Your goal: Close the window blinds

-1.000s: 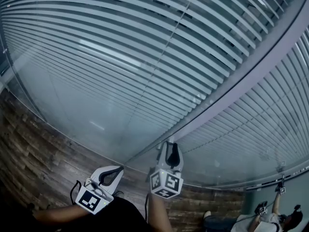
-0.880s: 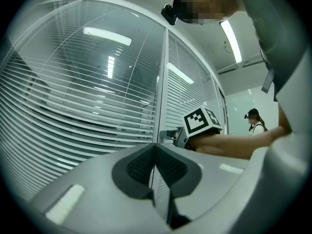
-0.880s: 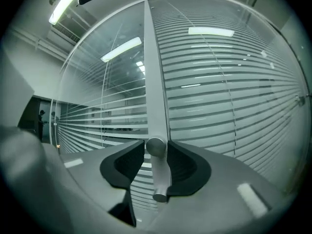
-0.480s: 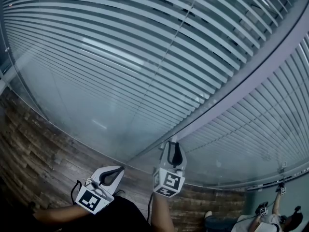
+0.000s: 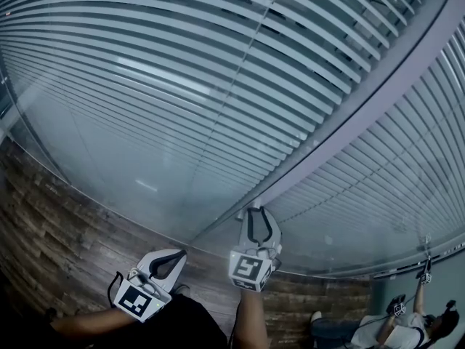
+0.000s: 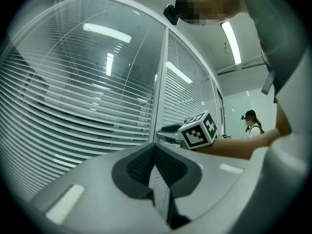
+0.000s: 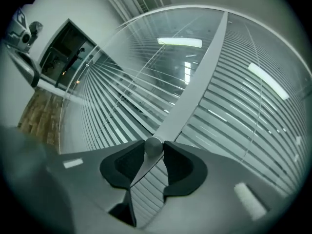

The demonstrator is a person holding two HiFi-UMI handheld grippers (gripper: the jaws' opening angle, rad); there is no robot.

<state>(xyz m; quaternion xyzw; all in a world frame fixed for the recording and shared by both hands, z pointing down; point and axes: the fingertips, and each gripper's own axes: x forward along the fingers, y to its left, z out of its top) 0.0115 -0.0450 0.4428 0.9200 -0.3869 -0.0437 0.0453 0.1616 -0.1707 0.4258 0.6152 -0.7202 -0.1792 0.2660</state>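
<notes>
From the head view, the window blinds (image 5: 218,86) run in long pale slats behind glass. They fill two panes on either side of a grey frame post (image 5: 349,115), and thin dark gaps show between the slats. Low on that post sits a small round knob (image 5: 256,206), and the right gripper (image 5: 255,212) reaches up to it with its jaw tips at either side of it. The left gripper (image 5: 182,253) hangs lower and to the left, over the wooden floor (image 5: 51,224), well apart from the post. Its two jaws are drawn together to a point with nothing in them. Another person (image 5: 407,326) sits in the far bottom-right corner.

In the left gripper view, the dark pads meet at their tips and grip nothing, and only slats show through the slit below them. The right gripper's marker cube (image 6: 199,130) stands just past them, up against the frame post, with the forearm behind it. A strip light (image 6: 231,40) glows on the ceiling.

In the right gripper view, the jaws stand fairly narrow and clamped on the knob, one pad pressing each side of it. The post runs away up the picture from there. Blinds lie on both sides of it behind the glass, which reflects ceiling lights.
</notes>
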